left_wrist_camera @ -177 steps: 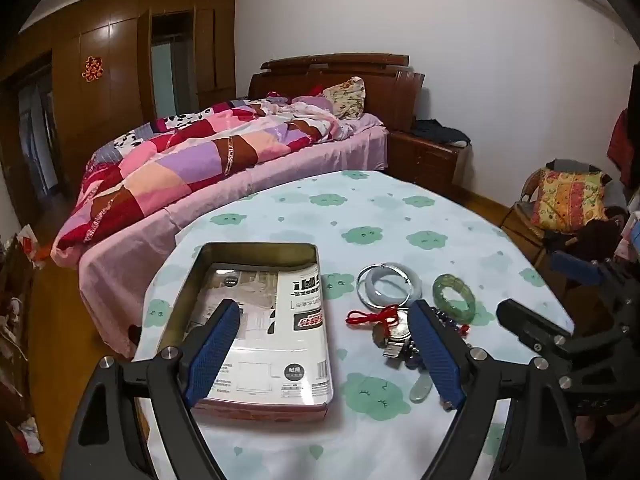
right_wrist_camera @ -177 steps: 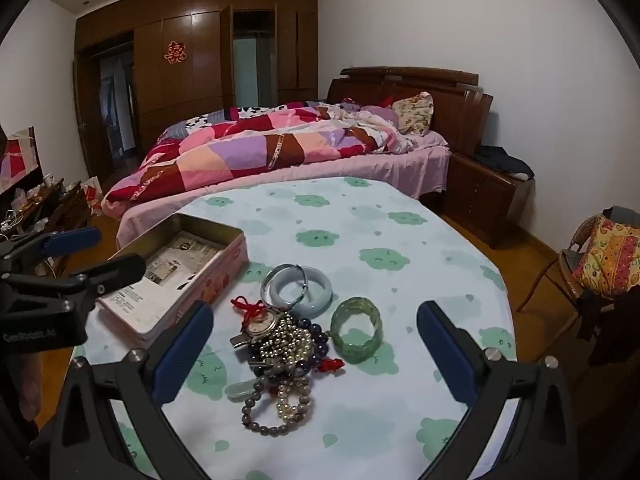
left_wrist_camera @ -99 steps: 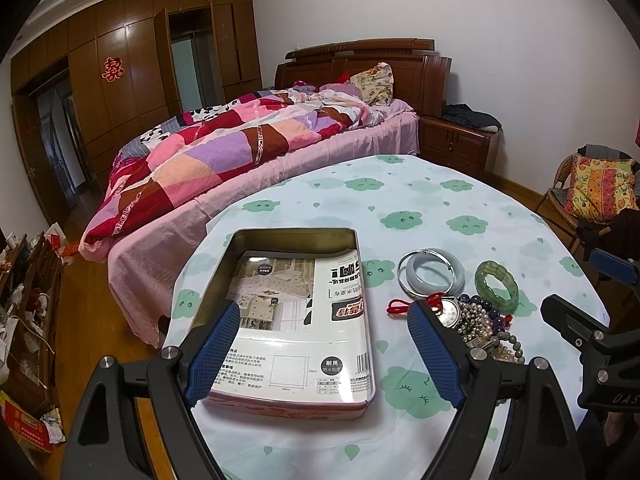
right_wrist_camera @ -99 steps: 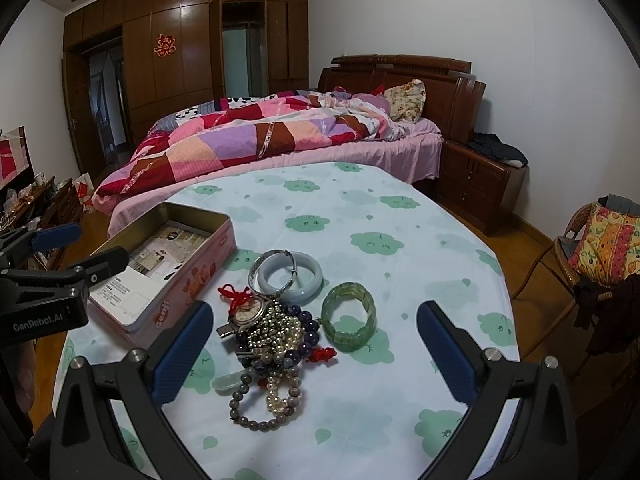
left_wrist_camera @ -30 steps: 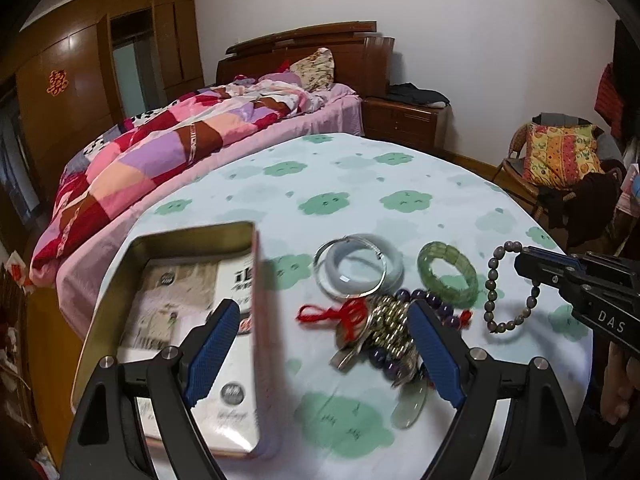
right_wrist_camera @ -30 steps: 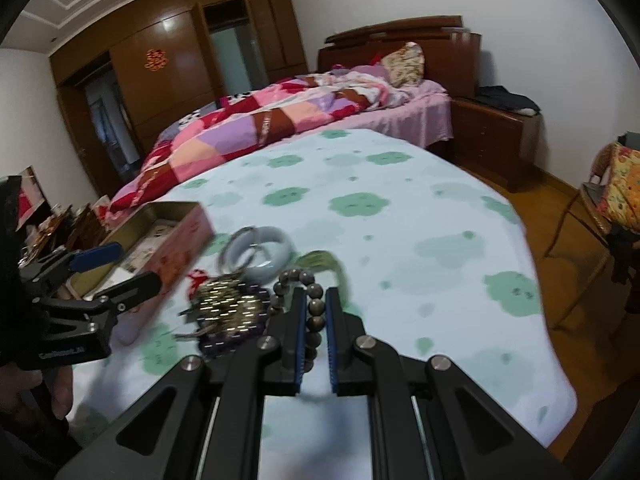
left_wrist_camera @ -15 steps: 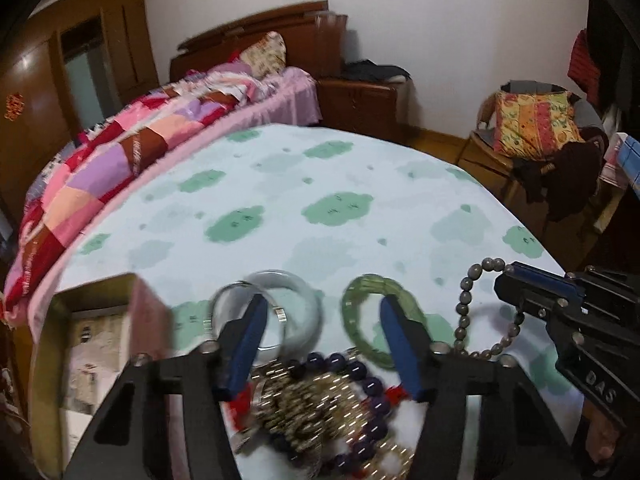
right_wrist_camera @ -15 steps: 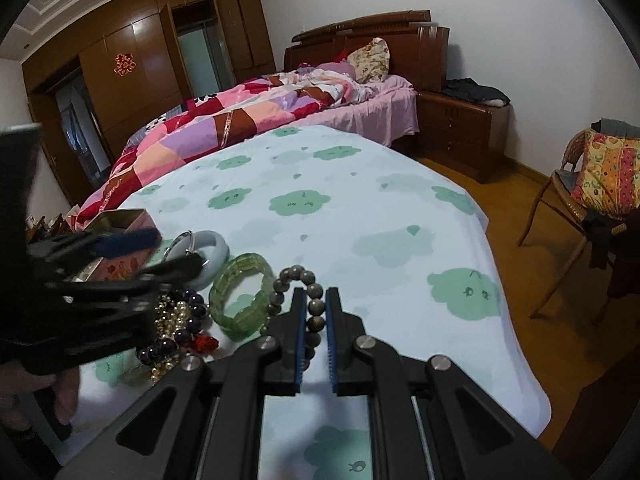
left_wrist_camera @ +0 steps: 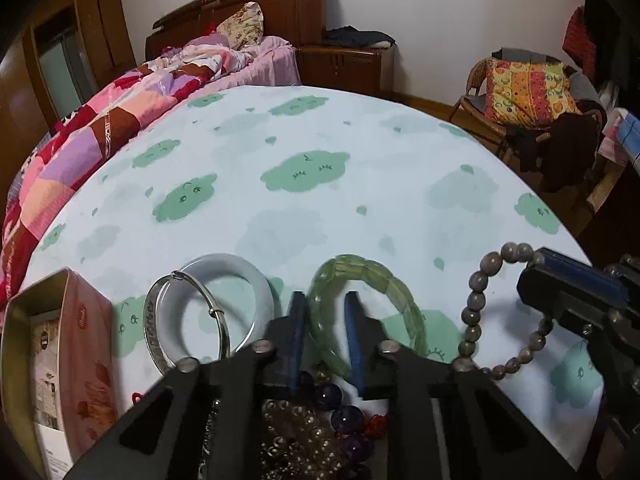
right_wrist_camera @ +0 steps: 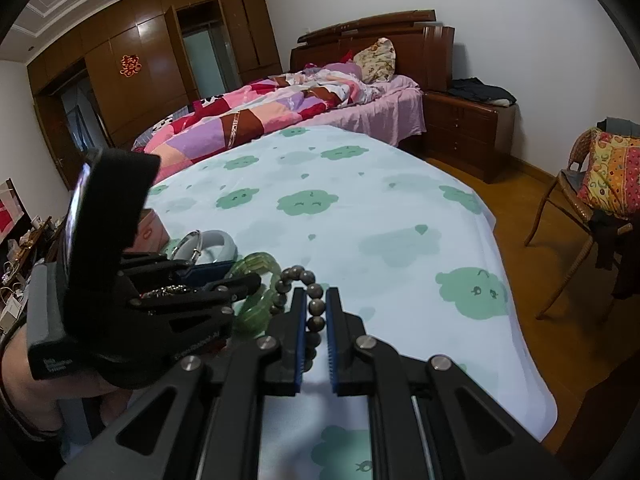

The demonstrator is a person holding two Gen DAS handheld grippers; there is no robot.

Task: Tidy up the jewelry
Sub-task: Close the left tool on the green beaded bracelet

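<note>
Two grippers, two grips, over a round surface [left_wrist_camera: 280, 152] in a cloud-print cloth. In the left wrist view, your left gripper [left_wrist_camera: 325, 322] sits at lower centre, its blue fingers [left_wrist_camera: 297, 332] closing on the near left rim of the green bangle [left_wrist_camera: 372, 280]; that rim stands between them and they appear to press on it. The bangle lies flat, its opening upward, its ring stretching away toward the right of the frame.

Your right gripper [right_wrist_camera: 315, 322], at lower centre of the right wrist view, has its fingers [right_wrist_camera: 299, 332] pressed in on the grey bead bracelet [right_wrist_camera: 314, 292], pinching a few beads. In the left wrist view that bracelet [left_wrist_camera: 476, 304] hangs as an open loop at lower right, standing roughly upright, with its long axis running top to bottom of the frame (the right gripper [left_wrist_camera: 532, 276] holds its right side).

Count the rings: one green bangle, one grey bead bracelet, one pale bangle [left_wrist_camera: 240, 276] and one thin silver bangle [left_wrist_camera: 154, 312], the last two overlapping at lower left, just beside the green one. Below the left gripper lies one tangled heap of beads [left_wrist_camera: 316, 428], purple and pearly strands together (the number of strands cannot be told).

One open tin [left_wrist_camera: 76, 344] stands at the far lower left, a printed paper [left_wrist_camera: 44, 368] inside it. Beyond the surface: one bed [right_wrist_camera: 288, 108] at upper left, one chair [left_wrist_camera: 520, 92] with a patterned cushion at upper right.
</note>
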